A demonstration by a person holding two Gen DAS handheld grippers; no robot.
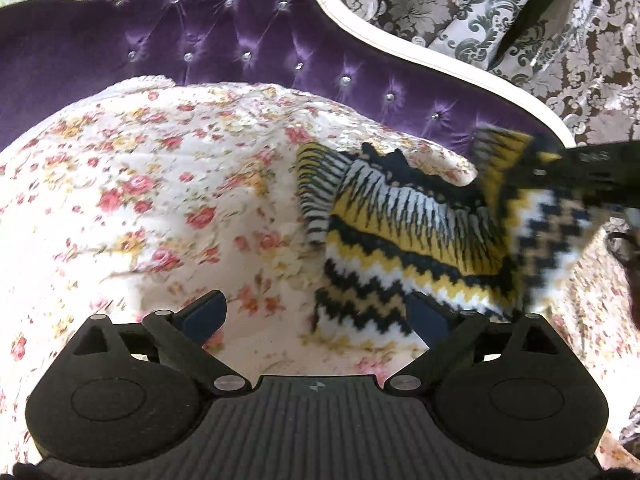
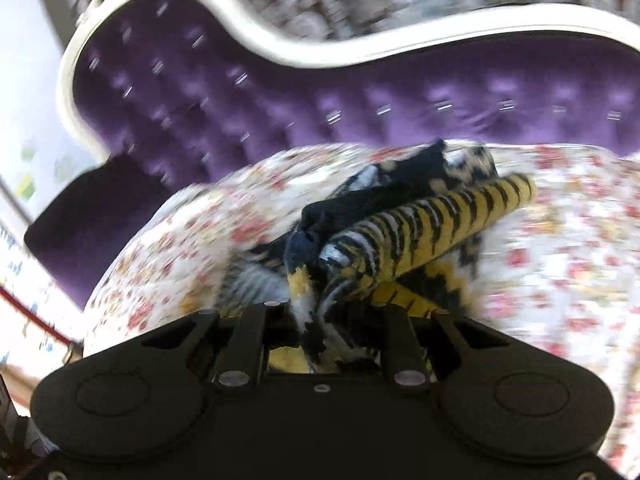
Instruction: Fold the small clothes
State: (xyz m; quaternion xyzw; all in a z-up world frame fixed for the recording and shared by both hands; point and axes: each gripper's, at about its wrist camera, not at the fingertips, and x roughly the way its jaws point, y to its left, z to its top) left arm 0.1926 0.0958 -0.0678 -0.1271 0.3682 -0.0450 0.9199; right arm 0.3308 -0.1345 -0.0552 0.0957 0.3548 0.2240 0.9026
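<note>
On a floral bedspread (image 1: 140, 184), the right gripper (image 2: 320, 316) pinches a bunched yellow, black and white patterned knit garment (image 1: 400, 232), seemingly lifting it for a fold, at three o'clock from the wide-open, empty left gripper (image 1: 316, 320).

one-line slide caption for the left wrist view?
Open left gripper hovers over floral bedspread while right gripper lifts patterned knit garment.
</note>
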